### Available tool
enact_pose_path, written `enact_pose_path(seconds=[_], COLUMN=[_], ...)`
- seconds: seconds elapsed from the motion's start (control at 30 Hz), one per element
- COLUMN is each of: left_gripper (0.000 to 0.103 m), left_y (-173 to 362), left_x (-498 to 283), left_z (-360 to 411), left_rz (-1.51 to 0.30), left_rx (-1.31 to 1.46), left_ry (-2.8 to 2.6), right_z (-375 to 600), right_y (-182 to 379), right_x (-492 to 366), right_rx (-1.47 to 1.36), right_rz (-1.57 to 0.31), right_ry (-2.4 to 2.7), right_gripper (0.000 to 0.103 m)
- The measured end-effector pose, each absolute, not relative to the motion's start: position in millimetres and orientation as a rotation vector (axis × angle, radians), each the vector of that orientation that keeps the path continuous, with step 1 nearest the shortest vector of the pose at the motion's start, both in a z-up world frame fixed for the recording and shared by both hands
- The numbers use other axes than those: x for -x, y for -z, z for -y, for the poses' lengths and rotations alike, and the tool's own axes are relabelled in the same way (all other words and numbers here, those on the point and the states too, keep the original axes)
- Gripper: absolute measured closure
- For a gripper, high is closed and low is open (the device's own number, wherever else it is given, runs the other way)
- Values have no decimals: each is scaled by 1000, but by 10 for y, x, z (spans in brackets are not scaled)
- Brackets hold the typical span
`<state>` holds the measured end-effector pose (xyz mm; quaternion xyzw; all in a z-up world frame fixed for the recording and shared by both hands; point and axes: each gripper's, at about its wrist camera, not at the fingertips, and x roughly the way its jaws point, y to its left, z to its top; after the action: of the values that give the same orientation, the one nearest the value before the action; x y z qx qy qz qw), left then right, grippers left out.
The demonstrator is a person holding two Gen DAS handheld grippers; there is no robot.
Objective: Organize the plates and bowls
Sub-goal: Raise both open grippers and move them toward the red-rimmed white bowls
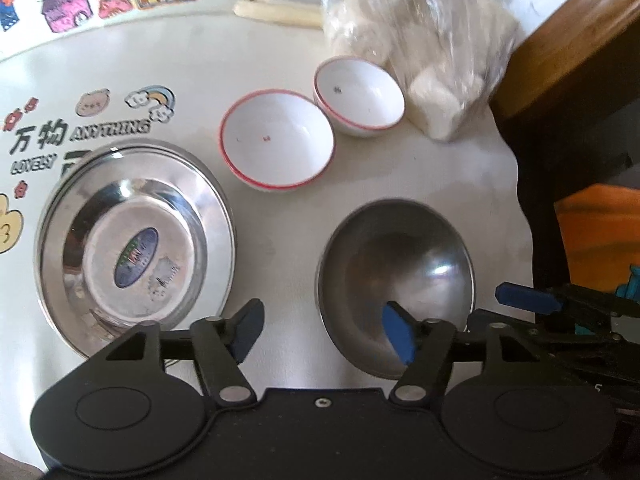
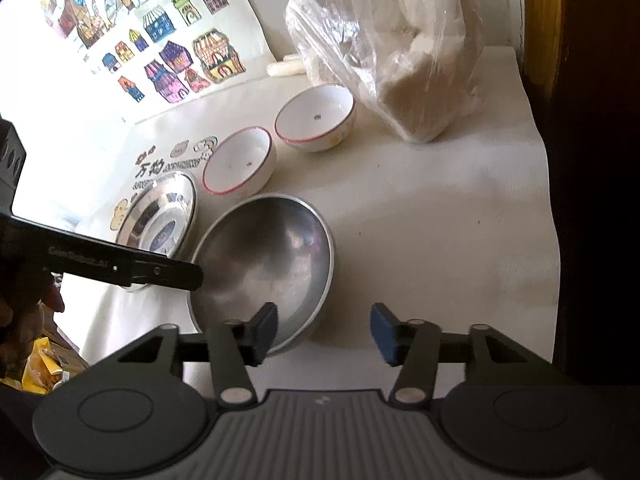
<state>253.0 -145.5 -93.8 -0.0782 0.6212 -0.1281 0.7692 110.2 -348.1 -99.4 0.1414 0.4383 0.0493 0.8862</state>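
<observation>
On the white tablecloth (image 1: 280, 220) lie a steel plate (image 1: 136, 248) at the left, a steel bowl (image 1: 396, 280) to its right, and behind them two white bowls with red rims (image 1: 276, 144) (image 1: 358, 96). My left gripper (image 1: 322, 332) hangs open above the gap between plate and steel bowl, with its right pad over the bowl's inside and nothing held. My right gripper (image 2: 325, 334) is open astride the near rim of the steel bowl (image 2: 272, 256). Its left pad is over the bowl's inside, its right pad over the cloth, and neither presses the rim.
A clear plastic bag of pale blocks (image 2: 400, 60) stands behind the white bowls (image 2: 316, 118). A picture board with drawn houses (image 2: 172, 48) leans at the back left. Dark wooden furniture (image 2: 592, 120) borders the table's right edge. Bare cloth (image 2: 440, 220) lies right of the steel bowl.
</observation>
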Motion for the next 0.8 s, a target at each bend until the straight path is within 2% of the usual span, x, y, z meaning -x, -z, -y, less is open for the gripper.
enact_pose_path(seconds=[0.07,0.13,0.17,0.23,0.3,0.8], left_gripper=[21,11,2,1,1,1], left_y=[904,867,846,827,824,369], left_x=[-2532,-2516,-2503,-2488,-2483,-1919], left_z=[1425,1394,1369,1339,1343,1121], left_rz=[-1331,-1320,-1317,-1311,-1303,-1006], left_rx=[192,209,213,217,217,225], left_ry=[263,248,240,235,237,268], right_z=[3491,3483,3484,3491,3499,3111], right_y=[963,937,925,897,874,560], right_x=[-1113,-1123,-1122,-1116,-1112,-559], right_rx=[-290,-291,-290,-287,-289,-194], right_rz=[-898,-885,-878,-864,-855,-672], right_ry=[-101,-97,-90,-79,-65,35], right_gripper=[35,16,11,4,0,0])
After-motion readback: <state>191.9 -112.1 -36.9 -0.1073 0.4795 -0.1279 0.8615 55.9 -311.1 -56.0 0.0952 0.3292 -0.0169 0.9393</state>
